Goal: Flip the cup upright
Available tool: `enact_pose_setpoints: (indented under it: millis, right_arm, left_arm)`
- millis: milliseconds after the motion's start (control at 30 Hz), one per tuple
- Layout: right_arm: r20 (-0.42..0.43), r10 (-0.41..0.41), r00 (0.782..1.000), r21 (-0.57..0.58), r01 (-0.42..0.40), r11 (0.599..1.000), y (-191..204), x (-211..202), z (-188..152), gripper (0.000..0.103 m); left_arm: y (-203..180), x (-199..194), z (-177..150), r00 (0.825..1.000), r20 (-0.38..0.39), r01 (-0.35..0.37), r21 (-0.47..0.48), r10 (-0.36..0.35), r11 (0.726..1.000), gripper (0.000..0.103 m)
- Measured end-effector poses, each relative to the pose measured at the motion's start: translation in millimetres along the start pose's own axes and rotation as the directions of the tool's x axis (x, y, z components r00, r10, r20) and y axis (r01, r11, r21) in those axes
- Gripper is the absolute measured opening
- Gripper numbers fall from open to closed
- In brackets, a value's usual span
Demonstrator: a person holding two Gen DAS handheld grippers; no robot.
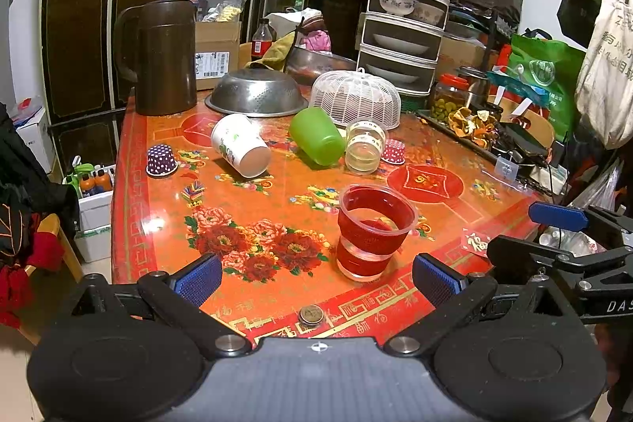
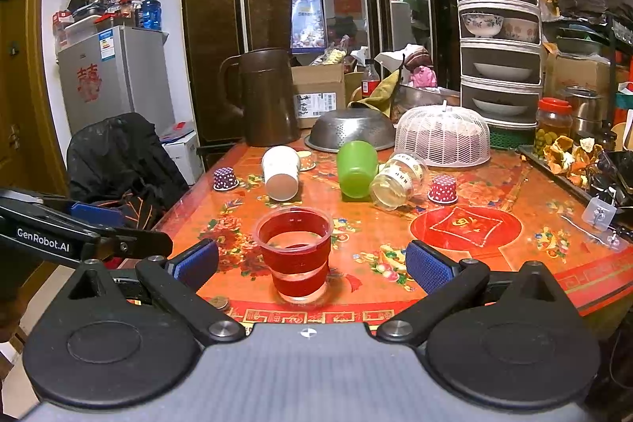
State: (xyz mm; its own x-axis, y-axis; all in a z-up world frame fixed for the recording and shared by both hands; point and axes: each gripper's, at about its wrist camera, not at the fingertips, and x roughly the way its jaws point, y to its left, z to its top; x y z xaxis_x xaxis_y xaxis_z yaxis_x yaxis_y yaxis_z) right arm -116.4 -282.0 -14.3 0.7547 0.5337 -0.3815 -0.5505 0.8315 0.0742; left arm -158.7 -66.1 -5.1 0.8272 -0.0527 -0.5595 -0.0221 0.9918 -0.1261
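Observation:
A clear plastic cup with a red sleeve (image 1: 374,232) stands upright near the table's front edge; it also shows in the right wrist view (image 2: 294,256). Further back, three cups lie on their sides: a white paper cup (image 1: 239,145) (image 2: 280,172), a green plastic cup (image 1: 316,136) (image 2: 357,168) and a clear glass jar-cup (image 1: 364,146) (image 2: 399,178). My left gripper (image 1: 316,279) is open and empty, just in front of the red cup. My right gripper (image 2: 312,263) is open and empty, with the red cup between its fingers' line of sight.
A brown jug (image 1: 164,58), a steel colander (image 1: 256,93) and a white mesh food cover (image 1: 356,97) stand behind the cups. Two small dotted cups (image 1: 161,160) (image 1: 393,151) sit upside down. A coin (image 1: 310,314) lies at the front edge. Clutter lines the table's right side.

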Motion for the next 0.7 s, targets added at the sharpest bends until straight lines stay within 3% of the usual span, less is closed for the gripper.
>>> enact_pose_setpoints:
  millis: [700]
  right_arm:
    - [0.000, 0.003, 1.000, -0.001, -0.003, 1.000, 1.2, -0.1, -0.8, 0.102]
  left_arm:
    - [0.1, 1.7, 0.0, 1.000, -0.005, -0.001, -0.003, 0.001, 1.000, 0.103]
